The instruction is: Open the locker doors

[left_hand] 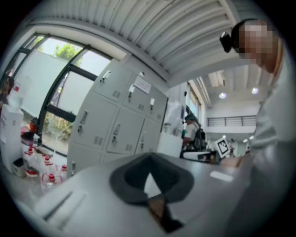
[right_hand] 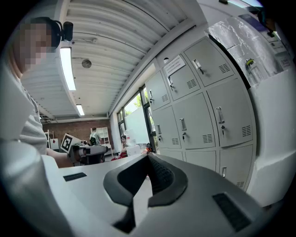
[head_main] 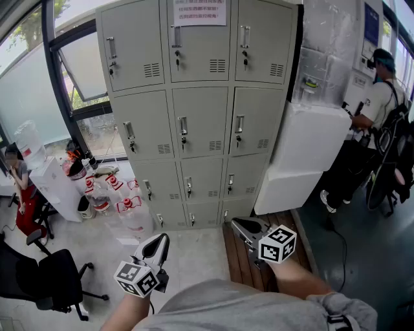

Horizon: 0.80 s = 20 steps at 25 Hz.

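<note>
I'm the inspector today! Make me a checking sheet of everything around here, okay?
Surface: grey floor; wooden slat platform at right.
Job's things: grey lockers, every door in view shut; paper notice on the top middle door.
Clutter: red-capped bottles, white boxes beside the lockers, black chair.
Grippers: left gripper shut, empty; right gripper shut, empty; both apart from the lockers.
Cables: thin dark cable on the floor at right.
Surroundings: windows; seated person at left, standing person at right.

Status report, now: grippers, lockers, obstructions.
Left gripper shut, empty. Right gripper shut, empty. Lockers ahead, every door closed, none touched. White boxes beside its right side; bottles by its left foot.
</note>
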Each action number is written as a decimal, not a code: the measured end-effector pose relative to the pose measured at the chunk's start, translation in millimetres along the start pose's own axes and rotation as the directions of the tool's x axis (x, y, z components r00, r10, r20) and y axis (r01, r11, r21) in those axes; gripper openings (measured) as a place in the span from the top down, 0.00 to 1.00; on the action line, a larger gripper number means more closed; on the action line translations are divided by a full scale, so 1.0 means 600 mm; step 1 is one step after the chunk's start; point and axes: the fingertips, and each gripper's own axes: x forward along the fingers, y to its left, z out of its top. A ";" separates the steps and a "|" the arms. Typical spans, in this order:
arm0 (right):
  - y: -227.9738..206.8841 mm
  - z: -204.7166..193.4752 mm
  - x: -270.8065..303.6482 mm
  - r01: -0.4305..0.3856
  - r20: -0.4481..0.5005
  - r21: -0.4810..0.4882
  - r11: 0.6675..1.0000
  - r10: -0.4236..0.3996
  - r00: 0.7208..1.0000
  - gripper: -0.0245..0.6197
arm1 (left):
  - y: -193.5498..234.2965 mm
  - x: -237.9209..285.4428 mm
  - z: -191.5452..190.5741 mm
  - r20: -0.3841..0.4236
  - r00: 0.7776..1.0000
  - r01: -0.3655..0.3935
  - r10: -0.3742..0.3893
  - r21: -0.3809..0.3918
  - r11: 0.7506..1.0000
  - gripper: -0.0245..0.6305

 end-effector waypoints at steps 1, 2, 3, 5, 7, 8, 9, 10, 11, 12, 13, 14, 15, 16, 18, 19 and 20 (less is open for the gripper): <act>-0.003 0.002 0.000 -0.002 0.001 0.000 1.000 0.002 1.000 0.96 | -0.001 0.004 0.000 0.000 1.000 -0.002 0.002 0.000 1.000 0.96; -0.006 0.004 0.000 -0.004 0.002 -0.001 1.000 0.004 1.000 0.96 | -0.001 0.008 0.001 0.000 1.000 -0.003 0.003 0.000 1.000 0.96; -0.010 0.005 0.000 -0.007 0.003 -0.001 1.000 0.007 1.000 0.96 | -0.002 0.013 0.001 0.000 1.000 -0.005 0.005 0.000 1.000 0.96; -0.018 0.007 -0.002 -0.010 0.004 0.000 1.000 0.010 1.000 0.96 | -0.005 0.022 0.000 -0.001 1.000 -0.007 0.007 0.001 1.000 0.96; -0.030 0.008 -0.006 -0.011 0.004 0.002 1.000 0.011 1.000 0.96 | -0.009 0.033 0.000 -0.002 1.000 -0.009 0.009 0.003 1.000 0.96; -0.036 0.009 -0.007 -0.012 0.004 0.002 1.000 0.012 1.000 0.96 | -0.011 0.038 -0.001 -0.003 1.000 -0.009 0.009 0.005 1.000 0.96; -0.041 0.009 -0.009 -0.013 0.005 0.004 1.000 0.012 1.000 0.96 | -0.013 0.043 -0.002 -0.003 1.000 -0.009 0.009 0.005 1.000 0.96; -0.046 0.010 -0.010 -0.014 0.006 0.006 1.000 0.014 1.000 0.96 | -0.016 0.048 -0.002 -0.004 1.000 -0.010 0.010 0.006 1.000 0.96; -0.051 0.011 -0.012 -0.016 0.007 0.010 1.000 0.016 1.000 0.96 | -0.018 0.054 -0.003 -0.005 1.000 -0.010 0.010 0.007 1.000 0.96; -0.056 0.013 -0.013 -0.019 0.009 0.015 1.000 0.019 1.000 0.96 | -0.021 0.060 -0.004 -0.006 1.000 -0.010 0.010 0.008 1.000 0.96; -0.061 0.015 -0.015 -0.024 0.010 0.021 0.999 0.023 1.000 0.96 | -0.024 0.067 -0.004 -0.008 1.000 -0.011 0.011 0.008 1.000 0.96; -0.066 0.018 -0.016 -0.029 0.013 0.025 0.999 0.029 1.000 0.96 | -0.027 0.074 -0.004 -0.010 1.000 -0.012 0.012 0.009 1.000 0.96; -0.070 0.021 -0.018 -0.035 0.015 0.023 0.999 0.035 0.999 0.96 | -0.030 0.081 -0.005 -0.012 1.000 -0.013 0.013 0.010 1.000 0.96; -0.074 0.023 -0.019 -0.041 0.015 0.015 0.999 0.041 0.999 0.96 | -0.033 0.088 -0.005 -0.015 1.000 -0.014 0.015 0.010 1.000 0.96; -0.080 0.025 -0.021 -0.056 0.013 -0.009 0.998 0.056 0.998 0.96 | -0.039 0.101 -0.008 -0.020 1.000 -0.021 0.021 0.012 1.000 0.96; -0.084 0.025 -0.021 -0.067 0.012 -0.018 0.998 0.067 0.998 0.96 | -0.041 0.107 -0.010 -0.023 0.999 -0.025 0.025 0.012 1.000 0.96; -0.087 0.024 -0.022 -0.079 0.010 -0.022 0.997 0.079 0.997 0.96 | -0.044 0.113 -0.013 -0.028 0.999 -0.030 0.031 0.012 0.999 0.96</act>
